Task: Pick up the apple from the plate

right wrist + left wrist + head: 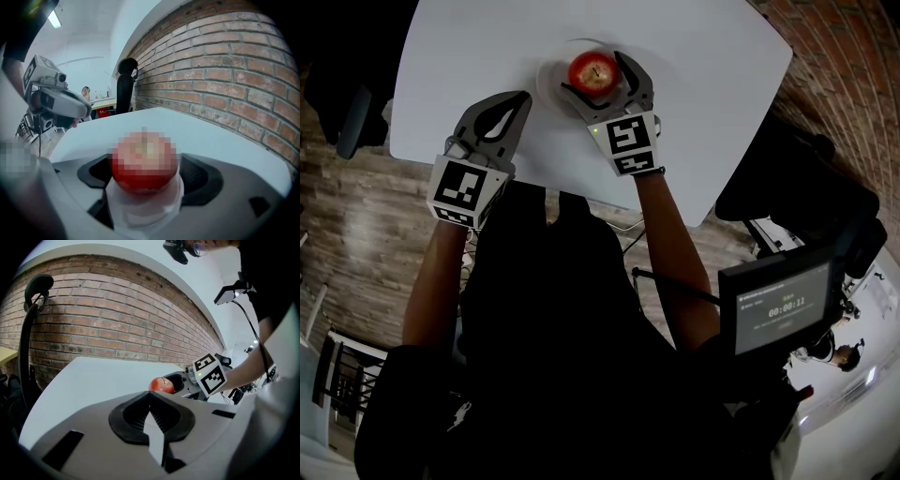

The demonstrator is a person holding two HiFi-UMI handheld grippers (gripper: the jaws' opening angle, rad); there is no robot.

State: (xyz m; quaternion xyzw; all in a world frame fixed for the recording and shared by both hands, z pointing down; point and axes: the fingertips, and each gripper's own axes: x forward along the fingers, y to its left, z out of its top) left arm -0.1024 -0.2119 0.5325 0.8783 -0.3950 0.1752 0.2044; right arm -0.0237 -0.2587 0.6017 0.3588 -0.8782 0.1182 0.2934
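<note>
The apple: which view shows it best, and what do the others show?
The head view: the apple shows whole and sharp from above, on the plate, between the right gripper's jaws. The right gripper view has it close but blurred over. The left gripper view shows it small, partly behind the left gripper.

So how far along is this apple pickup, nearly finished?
Roughly halfway. Reaching looks done: the right gripper has its fingers on either side of the apple. In hand: the grasp, though I cannot tell if they are squeezing yet. Left to do: the lift, since the apple rests on its plate. The left gripper lies shut and empty on the table.
</note>
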